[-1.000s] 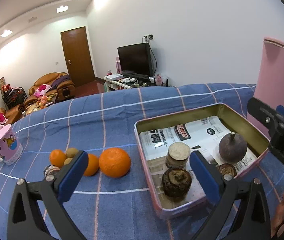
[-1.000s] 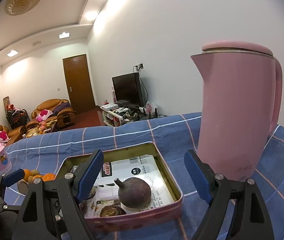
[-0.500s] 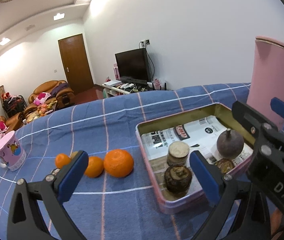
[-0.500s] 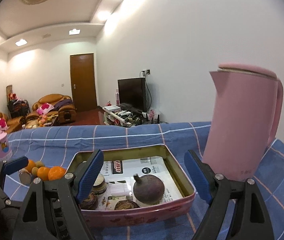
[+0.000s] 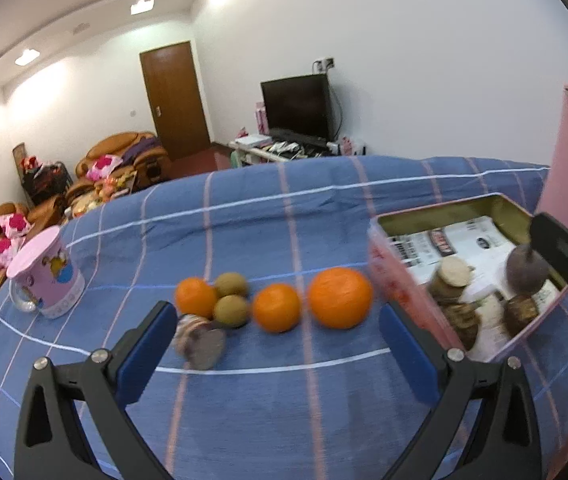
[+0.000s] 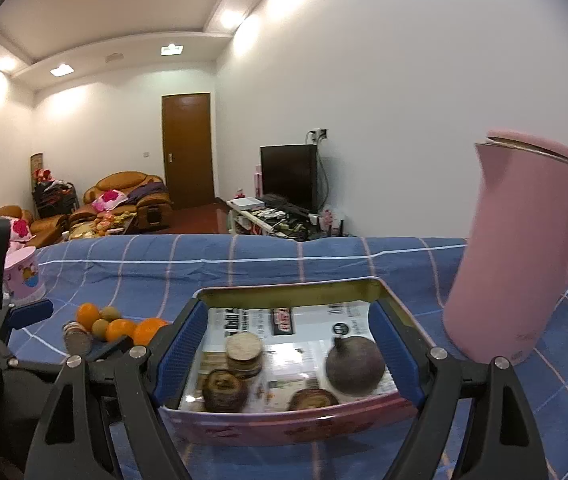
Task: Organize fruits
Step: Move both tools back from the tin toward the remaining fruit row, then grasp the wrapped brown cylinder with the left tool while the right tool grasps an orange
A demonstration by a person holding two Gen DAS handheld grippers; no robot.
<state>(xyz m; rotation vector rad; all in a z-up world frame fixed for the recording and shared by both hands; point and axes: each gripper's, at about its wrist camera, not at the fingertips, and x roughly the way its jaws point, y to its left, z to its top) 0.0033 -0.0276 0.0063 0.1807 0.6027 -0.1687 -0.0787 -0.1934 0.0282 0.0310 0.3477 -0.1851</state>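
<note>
In the left wrist view a large orange [image 5: 340,297], a smaller orange [image 5: 276,307], a third orange [image 5: 195,297] and two kiwis [image 5: 231,310] lie in a row on the blue checked cloth. A dark cut fruit [image 5: 199,342] lies in front of them. My left gripper [image 5: 276,346] is open and empty, just short of the row. A pink tin tray [image 6: 284,420] lined with paper holds a round purple fruit [image 6: 355,365] and several brown fruits [image 6: 244,354]. My right gripper [image 6: 287,356] is open and empty, its fingers level with the tray's near wall.
A tall pink kettle [image 6: 523,256] stands right of the tray. A pink lidded mug [image 5: 46,278] stands at the far left of the cloth. The right gripper's black body [image 5: 563,256] juts in over the tray's right end.
My left gripper has swung left, from in front of the tray to the oranges and kiwis. My right gripper has drawn back and turned left, so the tray sits centred between its fingers.
</note>
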